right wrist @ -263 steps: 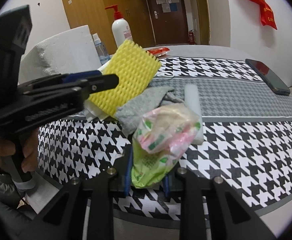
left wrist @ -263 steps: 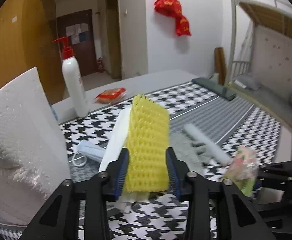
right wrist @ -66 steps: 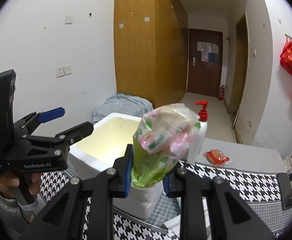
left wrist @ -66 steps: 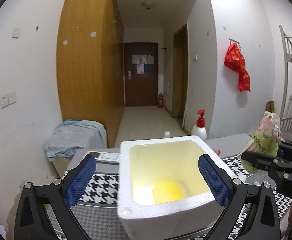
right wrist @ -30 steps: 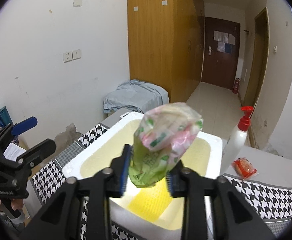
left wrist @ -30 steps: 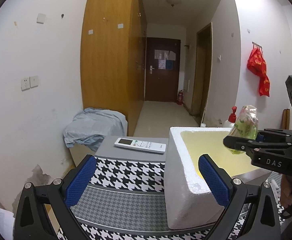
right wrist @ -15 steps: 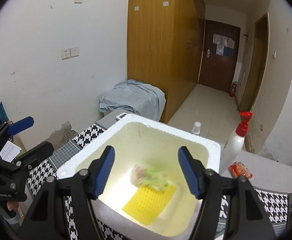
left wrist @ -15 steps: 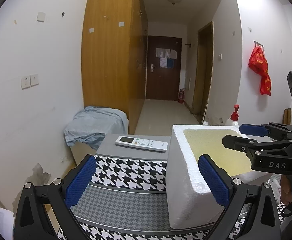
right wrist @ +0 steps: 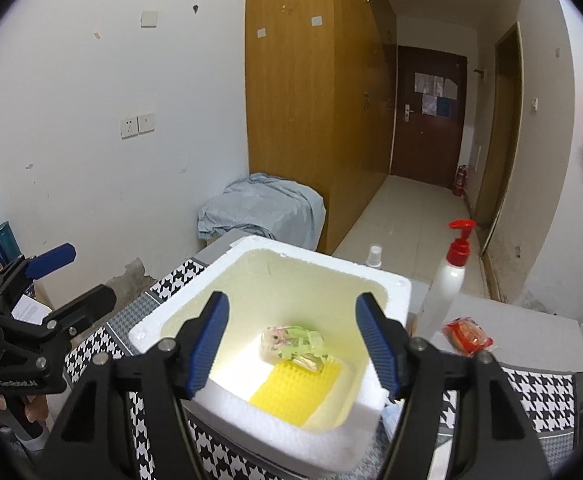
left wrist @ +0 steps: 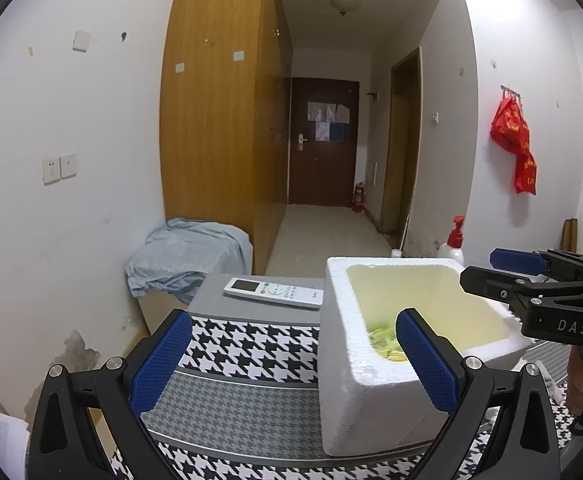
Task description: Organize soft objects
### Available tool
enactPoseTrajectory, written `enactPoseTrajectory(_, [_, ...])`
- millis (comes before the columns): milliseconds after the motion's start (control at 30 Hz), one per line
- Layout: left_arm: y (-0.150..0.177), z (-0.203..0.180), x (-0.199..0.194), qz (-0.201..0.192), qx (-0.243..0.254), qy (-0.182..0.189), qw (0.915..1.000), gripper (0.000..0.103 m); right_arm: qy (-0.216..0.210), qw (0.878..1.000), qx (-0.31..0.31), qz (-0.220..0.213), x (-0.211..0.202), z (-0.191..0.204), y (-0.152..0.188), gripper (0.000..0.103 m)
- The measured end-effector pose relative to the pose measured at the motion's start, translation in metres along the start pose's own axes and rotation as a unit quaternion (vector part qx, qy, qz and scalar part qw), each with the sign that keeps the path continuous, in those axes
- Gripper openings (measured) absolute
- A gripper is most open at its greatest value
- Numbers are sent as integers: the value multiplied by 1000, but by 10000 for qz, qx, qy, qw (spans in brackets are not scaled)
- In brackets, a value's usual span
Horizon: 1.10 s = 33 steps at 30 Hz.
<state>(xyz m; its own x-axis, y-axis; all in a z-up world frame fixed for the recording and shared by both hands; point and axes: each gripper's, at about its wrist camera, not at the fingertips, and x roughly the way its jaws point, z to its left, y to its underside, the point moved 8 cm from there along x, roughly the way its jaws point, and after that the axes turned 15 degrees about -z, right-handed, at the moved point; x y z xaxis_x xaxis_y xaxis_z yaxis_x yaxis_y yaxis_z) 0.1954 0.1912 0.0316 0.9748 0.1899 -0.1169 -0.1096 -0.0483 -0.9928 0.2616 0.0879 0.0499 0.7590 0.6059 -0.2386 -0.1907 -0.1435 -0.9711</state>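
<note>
Yellow sponge point(right wrist: 295, 394), white foam box point(right wrist: 375, 396), houndstooth cloth point(left wrist: 251, 344)

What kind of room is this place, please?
Probably a lived-in flat or dormitory room: a tall wooden wardrobe, a hallway ending at a dark entrance door, and a cloth-covered table holding a remote control.

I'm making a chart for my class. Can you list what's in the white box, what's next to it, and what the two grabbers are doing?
box: white foam box, open top
inside: yellow sponge, green-pink packet partly on it
beside box: pump bottle, red packet, remote
left gripper: open, empty, beside the box
right gripper: open, empty, above the box
</note>
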Motion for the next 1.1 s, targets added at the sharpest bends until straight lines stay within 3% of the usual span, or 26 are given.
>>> enactPoseTrajectory(367, [-12,-25,-31,-172,113,169,9996,102,134,9994,4,-321,-49,-3,-6,71])
enactPoseTrajectory(500, [-18,-37,-44,-274,115,252,9992,102,246,9986,39,-465,-72,-8,-6,77])
enactPoseTrajectory(733, [-23,-64,-66,-469,109,457,9978,102,407,9967,46,-699,-114,-15,-4,78])
enactPoseTrajectory(900, [-25,-86,-83,-588,154,602,9963,102,648,9930,19,-991,-145,-24,-3,95])
enactPoseTrajectory(1100, [-29,-104,-105,-801,240,680,9942,102,835,9888,25,-1238,-178,-30,1,101])
